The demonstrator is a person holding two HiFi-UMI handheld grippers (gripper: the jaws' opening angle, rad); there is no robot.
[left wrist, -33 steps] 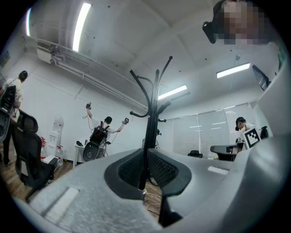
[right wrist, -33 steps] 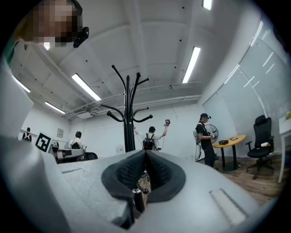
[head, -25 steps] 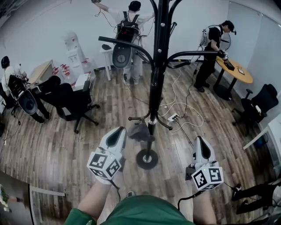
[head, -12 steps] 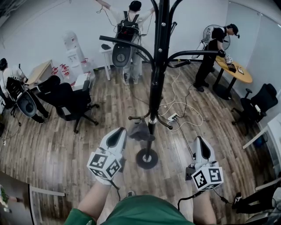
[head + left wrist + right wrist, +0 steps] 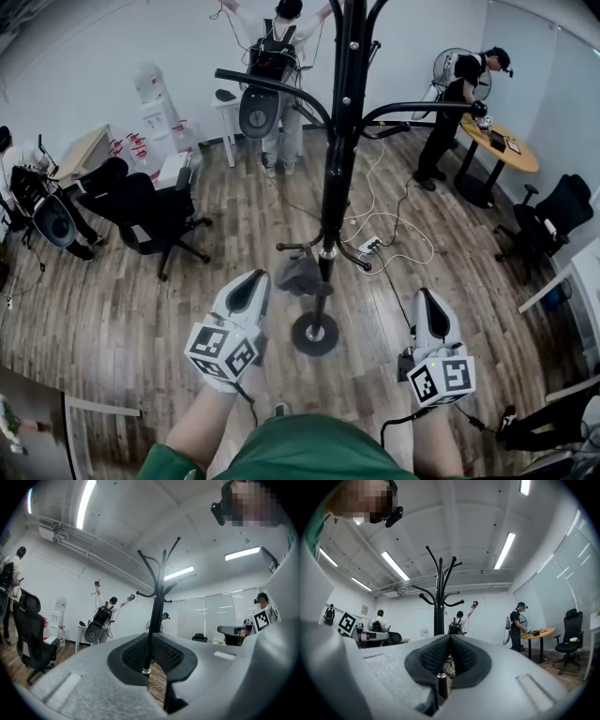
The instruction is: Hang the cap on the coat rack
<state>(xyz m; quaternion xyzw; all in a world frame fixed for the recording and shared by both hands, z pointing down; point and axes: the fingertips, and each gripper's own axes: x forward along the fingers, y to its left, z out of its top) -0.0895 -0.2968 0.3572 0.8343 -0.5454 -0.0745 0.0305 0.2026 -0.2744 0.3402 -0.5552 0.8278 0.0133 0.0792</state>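
The black coat rack (image 5: 330, 187) stands in the middle of the wooden floor (image 5: 216, 272), its round base (image 5: 314, 334) just ahead of the person with the two grippers. The grey cap (image 5: 300, 276) hangs low on the rack, at the short pegs partway up the pole and against its left side, clear of the floor.

Neither gripper touches it. The left gripper (image 5: 253, 277) is held just left of the cap and a little nearer the person, its jaws pressed together with nothing between them. The right gripper (image 5: 424, 296) sits well off to the right of the pole, jaws also closed and empty. Both point toward the rack.

Loose white cables and a power strip (image 5: 370, 248) lie on the floor behind the base. A black office chair (image 5: 155, 220) stands to the left. At the back wall one person (image 5: 272, 56) has both arms raised, and another (image 5: 455, 103) leans over a round wooden desk (image 5: 511, 150) on the right.
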